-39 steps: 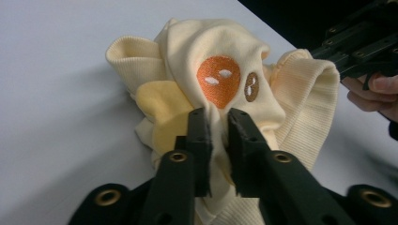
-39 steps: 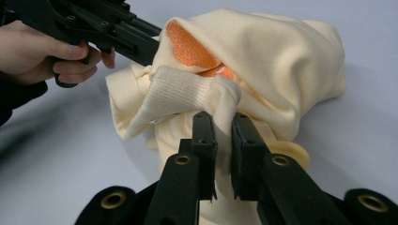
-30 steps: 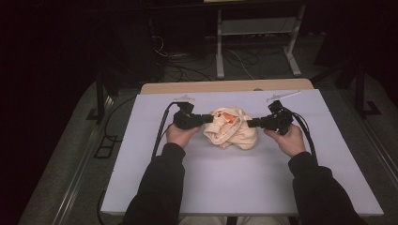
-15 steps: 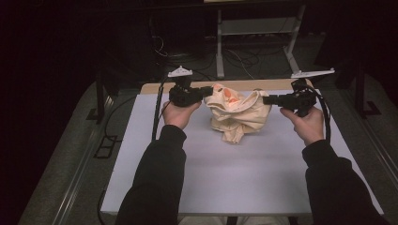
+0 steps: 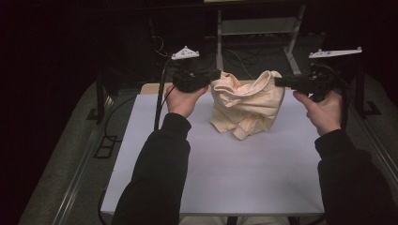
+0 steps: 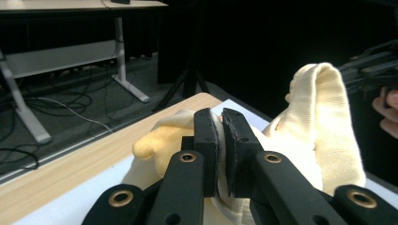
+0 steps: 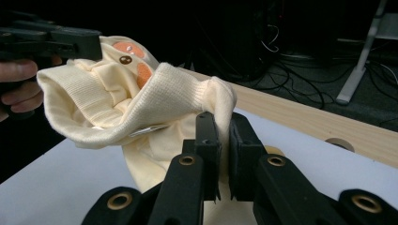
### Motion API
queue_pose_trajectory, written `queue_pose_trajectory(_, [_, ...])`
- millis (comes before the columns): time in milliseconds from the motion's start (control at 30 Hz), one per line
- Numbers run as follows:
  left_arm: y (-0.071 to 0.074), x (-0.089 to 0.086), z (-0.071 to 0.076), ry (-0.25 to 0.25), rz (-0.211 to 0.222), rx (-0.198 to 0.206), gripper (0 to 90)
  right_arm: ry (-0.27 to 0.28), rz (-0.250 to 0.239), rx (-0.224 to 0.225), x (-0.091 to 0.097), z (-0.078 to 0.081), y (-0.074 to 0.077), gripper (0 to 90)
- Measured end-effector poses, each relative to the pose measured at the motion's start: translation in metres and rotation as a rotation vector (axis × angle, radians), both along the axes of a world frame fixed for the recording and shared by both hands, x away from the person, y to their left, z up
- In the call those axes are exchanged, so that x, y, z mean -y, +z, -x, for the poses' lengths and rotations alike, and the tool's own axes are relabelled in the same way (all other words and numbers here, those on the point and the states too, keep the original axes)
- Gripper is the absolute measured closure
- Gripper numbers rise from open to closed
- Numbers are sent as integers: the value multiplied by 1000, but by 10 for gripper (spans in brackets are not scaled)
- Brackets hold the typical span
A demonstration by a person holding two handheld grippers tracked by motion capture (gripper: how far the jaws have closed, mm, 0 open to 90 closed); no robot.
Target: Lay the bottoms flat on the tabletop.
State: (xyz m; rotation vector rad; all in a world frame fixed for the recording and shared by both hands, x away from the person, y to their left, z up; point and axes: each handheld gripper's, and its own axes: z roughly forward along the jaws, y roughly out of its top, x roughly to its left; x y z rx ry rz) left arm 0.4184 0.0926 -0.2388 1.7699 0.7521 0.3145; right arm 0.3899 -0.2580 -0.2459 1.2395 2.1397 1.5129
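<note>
High view: cream garment (image 5: 247, 104) hung in the air between two grippers, above the far half of the white desk (image 5: 216, 168), its lower folds low over the desk top, contact not clear. Left gripper (image 5: 213, 76) clamped on the garment's left upper edge, carried by the left hand (image 5: 182, 99). Right gripper (image 5: 278, 82) clamped on the right upper edge, carried by the right hand (image 5: 324, 110). Grey three-cornered plates seen above both grippers. Dark sleeves entering from the bottom. Wooden strip (image 5: 149, 88) along the desk's far edge.

Left gripper view: jaws closed nearly together, a thin fold of cream fabric (image 6: 162, 138) pinched between the pads. Ribbed band of the garment (image 6: 328, 122) rising at right toward the other gripper (image 6: 371, 70) and fingers (image 6: 387, 110). Wooden edge and white desk (image 6: 61, 206) below; table legs and cables on the floor beyond.

Right gripper view: jaws closed on a ribbed cream edge (image 7: 206, 101), fabric squeezed between the pads. Garment stretched leftward to the other gripper (image 7: 75, 42), held by fingers (image 7: 21, 86) at far left. Orange and brown print (image 7: 133, 61) on the fabric near that gripper. White desk (image 7: 56, 187) below.
</note>
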Motion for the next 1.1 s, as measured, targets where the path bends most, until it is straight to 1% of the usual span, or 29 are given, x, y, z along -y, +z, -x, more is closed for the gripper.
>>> queue_pose_trajectory(33, [1,0,0,1,-6,3,834,3,1,4,0,1,1,829])
queue_pose_trajectory(100, [-3,-2,0,5,-12,-9,834,13,-1,2,-2,3,1,829])
queue_pose_trajectory(233, [-17,-8,-2,20,-14,-42,834,54,-8,-13,-11,7,-8,829])
queue_pose_trajectory(333, [-27,-15,-1,36,-33,-53,834,106,-23,-40,-23,10,-21,828])
queue_pose_trajectory(467, [-36,-26,2,46,-62,-68,834,174,-13,-66,-42,17,-40,827])
queue_pose_trajectory(567, [-43,-35,4,63,-55,-83,834,216,-19,-79,-54,23,-49,826])
queue_pose_trajectory(633, [-48,-41,5,69,-49,-92,834,245,-40,-96,-62,26,-57,826])
queue_pose_trajectory(700, [-51,-45,6,76,-46,-96,834,261,-43,-109,-68,28,-64,826])
queue_pose_trajectory(733, [-51,-45,6,76,-46,-96,834,261,-43,-109,-68,28,-64,826])
queue_pose_trajectory(767, [-55,-49,8,79,-44,-104,834,284,-34,-129,-76,30,-74,825])
queue_pose_trajectory(800, [-55,-49,8,79,-44,-104,834,284,-34,-129,-76,30,-74,825])
queue_pose_trajectory(833, [-58,-51,8,82,-45,-109,834,290,-36,-138,-78,31,-78,825])
queue_pose_trajectory(867, [-63,-54,9,83,-48,-116,834,306,-45,-156,-84,32,-88,825])
queue_pose_trajectory(933, [-65,-55,9,85,-49,-119,834,318,-52,-172,-88,32,-95,825])
queue_pose_trajectory(967, [-68,-58,10,89,-56,-127,834,325,-54,-182,-91,33,-99,824])
queue_pose_trajectory(1000, [-68,-58,10,89,-56,-127,834,325,-54,-182,-91,33,-99,824])
queue_pose_trajectory(1033, [-71,-61,10,93,-61,-132,834,336,-59,-190,-95,36,-105,824])
queue_pose_trajectory(1100, [-73,-65,11,99,-57,-139,834,348,-63,-206,-100,38,-112,823])
